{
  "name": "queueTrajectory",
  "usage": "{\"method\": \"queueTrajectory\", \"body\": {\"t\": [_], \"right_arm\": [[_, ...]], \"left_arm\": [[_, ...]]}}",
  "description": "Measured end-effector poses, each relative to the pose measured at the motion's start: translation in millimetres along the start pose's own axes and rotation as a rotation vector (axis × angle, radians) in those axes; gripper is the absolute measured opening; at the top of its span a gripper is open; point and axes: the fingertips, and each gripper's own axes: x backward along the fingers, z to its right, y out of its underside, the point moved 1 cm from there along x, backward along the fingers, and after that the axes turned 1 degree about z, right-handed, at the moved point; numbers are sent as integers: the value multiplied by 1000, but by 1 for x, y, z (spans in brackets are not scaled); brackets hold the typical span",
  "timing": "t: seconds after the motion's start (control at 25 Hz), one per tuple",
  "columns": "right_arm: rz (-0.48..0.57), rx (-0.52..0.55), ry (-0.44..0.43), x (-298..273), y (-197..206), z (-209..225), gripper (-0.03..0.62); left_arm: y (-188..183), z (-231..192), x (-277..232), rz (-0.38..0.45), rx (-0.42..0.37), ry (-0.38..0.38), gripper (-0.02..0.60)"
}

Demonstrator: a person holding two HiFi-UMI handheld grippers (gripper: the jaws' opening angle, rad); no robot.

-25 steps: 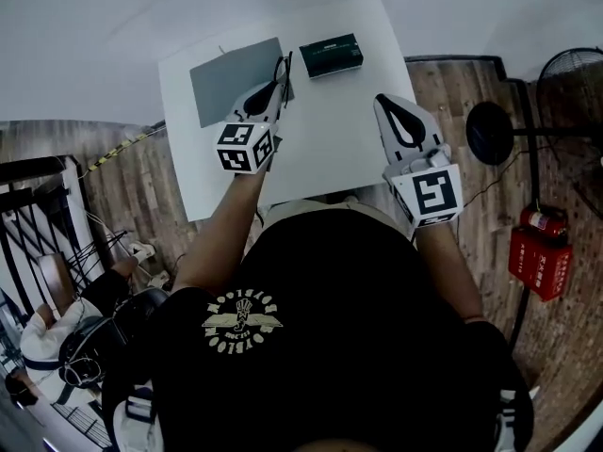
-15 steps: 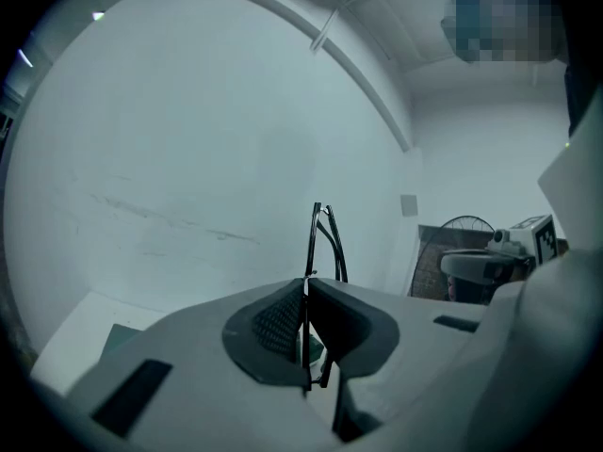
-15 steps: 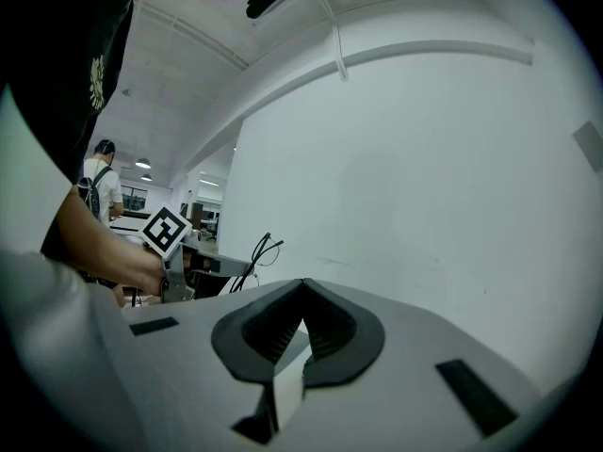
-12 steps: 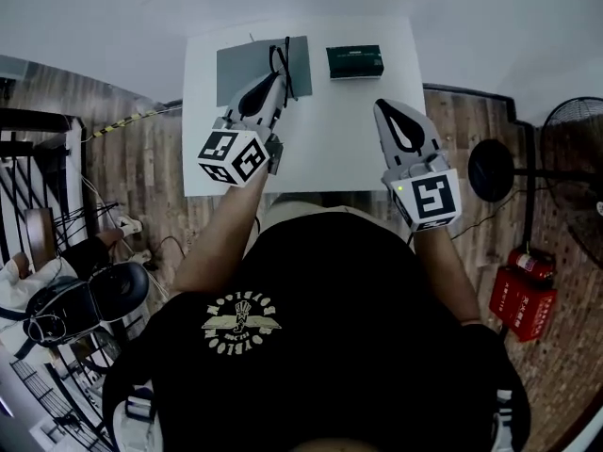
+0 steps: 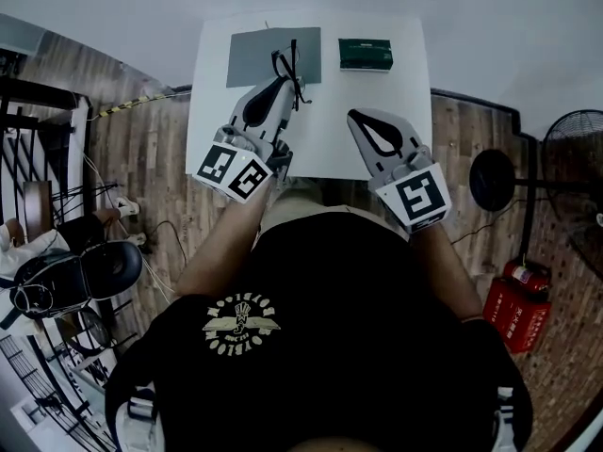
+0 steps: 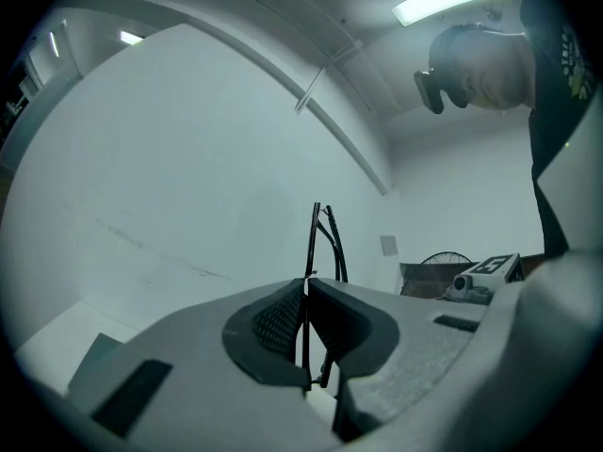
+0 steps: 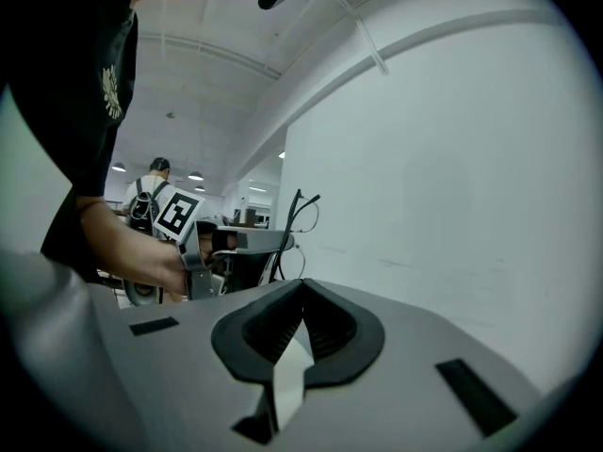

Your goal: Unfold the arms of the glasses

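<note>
Lifted since a second ago, the left gripper (image 5: 283, 85) carries the glasses (image 5: 293, 68) above the white table (image 5: 316, 149), over the right edge of the grey mat (image 5: 250, 57), its jaws clamped on the folded frame. Beside the mat lies a dark green box (image 5: 366, 54); its contents cannot be seen. The right gripper (image 5: 354, 117) has swung inward, closed on nothing.

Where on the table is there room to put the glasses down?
The grey mat is bare on its left part. The white table is bare in front of the dark box, between it and the right gripper. The strip between mat and box is narrow. It is crowded at the mat's right edge, where the left gripper holds the glasses.
</note>
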Motion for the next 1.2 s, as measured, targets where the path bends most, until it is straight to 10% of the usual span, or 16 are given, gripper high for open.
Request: {"method": "queueTrajectory", "body": {"t": [0.68, 1.2], "right_arm": [[44, -1, -165, 9, -1, -60, 72], [-31, 38, -145, 13, 8, -53, 20]], "left_arm": [[4, 90, 25, -17, -153, 121, 21], [9, 73, 24, -79, -260, 93, 21]]}}
